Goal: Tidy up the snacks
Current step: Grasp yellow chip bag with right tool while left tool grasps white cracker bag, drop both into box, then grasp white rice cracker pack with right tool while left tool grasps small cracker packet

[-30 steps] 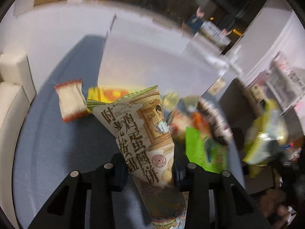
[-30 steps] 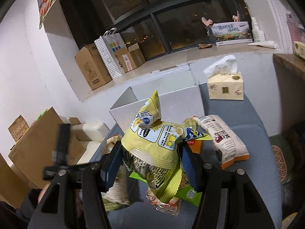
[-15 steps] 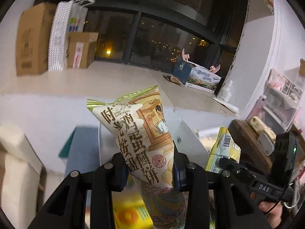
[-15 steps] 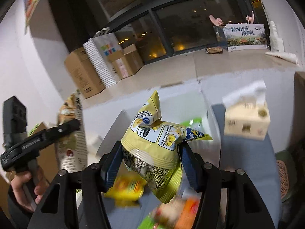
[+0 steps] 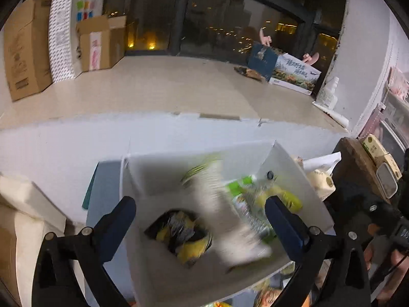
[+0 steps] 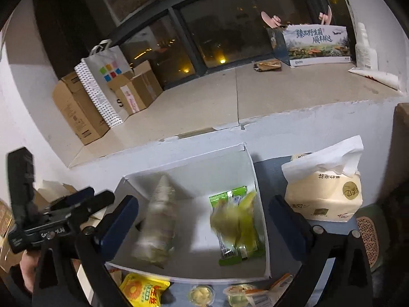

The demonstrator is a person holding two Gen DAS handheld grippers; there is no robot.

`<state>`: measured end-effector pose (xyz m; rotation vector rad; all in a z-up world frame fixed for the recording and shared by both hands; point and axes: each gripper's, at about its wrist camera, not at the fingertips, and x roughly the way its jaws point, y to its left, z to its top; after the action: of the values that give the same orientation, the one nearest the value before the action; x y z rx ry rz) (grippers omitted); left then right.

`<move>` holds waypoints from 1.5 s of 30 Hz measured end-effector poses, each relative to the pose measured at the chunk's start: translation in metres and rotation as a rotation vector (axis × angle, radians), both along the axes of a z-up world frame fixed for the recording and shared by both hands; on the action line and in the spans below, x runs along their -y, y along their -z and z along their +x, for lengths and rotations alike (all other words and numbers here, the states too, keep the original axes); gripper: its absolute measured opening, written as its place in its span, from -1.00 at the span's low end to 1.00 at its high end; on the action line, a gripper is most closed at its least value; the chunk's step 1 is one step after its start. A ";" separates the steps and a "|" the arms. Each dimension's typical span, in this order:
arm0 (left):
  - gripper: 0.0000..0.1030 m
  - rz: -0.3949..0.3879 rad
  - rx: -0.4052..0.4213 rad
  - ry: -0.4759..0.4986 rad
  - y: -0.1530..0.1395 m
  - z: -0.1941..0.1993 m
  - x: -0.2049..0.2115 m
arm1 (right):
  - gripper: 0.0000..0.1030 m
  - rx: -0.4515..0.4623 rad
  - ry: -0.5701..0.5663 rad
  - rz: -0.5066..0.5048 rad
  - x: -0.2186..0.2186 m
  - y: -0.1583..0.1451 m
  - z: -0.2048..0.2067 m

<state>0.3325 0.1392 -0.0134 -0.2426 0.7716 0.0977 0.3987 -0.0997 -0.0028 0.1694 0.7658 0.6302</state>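
Observation:
A white open box (image 5: 294, 168) (image 6: 250, 161) stands below both grippers. My left gripper (image 5: 199, 217) is open and empty over it; a blurred cream biscuit bag (image 5: 225, 212) (image 6: 158, 225) is falling into the box. My right gripper (image 6: 204, 220) is open and empty; a blurred yellow snack bag (image 6: 237, 222) (image 5: 281, 199) drops onto a green packet (image 6: 225, 197) in the box. A black and yellow packet (image 5: 184, 232) lies in the box's left part. The left gripper also shows in the right wrist view (image 6: 84, 204).
A tissue pack (image 6: 324, 192) stands right of the box. A yellow snack bag (image 6: 143, 291) and two jelly cups (image 6: 202, 294) lie in front of it. Cardboard boxes (image 6: 81, 112) and a paper bag (image 6: 104, 81) stand on the ledge behind.
Both grippers have opened and let go of their bags, which are falling into the white box. Both views have tipped down over the box.

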 end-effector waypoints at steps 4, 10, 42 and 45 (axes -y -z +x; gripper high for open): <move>1.00 -0.018 0.028 0.007 -0.003 -0.034 0.002 | 1.00 0.041 -0.015 0.022 0.010 -0.005 -0.022; 1.00 -0.019 0.094 0.033 -0.009 -0.113 0.021 | 1.00 0.139 -0.088 0.043 0.036 -0.015 -0.093; 1.00 -0.084 0.068 0.068 0.075 -0.290 0.059 | 0.95 -0.147 -0.058 -0.273 0.101 0.136 -0.070; 1.00 -0.109 0.058 0.047 0.081 -0.290 0.049 | 0.10 -0.213 -0.072 -0.237 0.104 0.146 -0.064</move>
<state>0.0424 0.0901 -0.0948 -0.3296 0.7252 0.0040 0.3348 -0.2040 -0.1491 -0.0094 1.0489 0.5901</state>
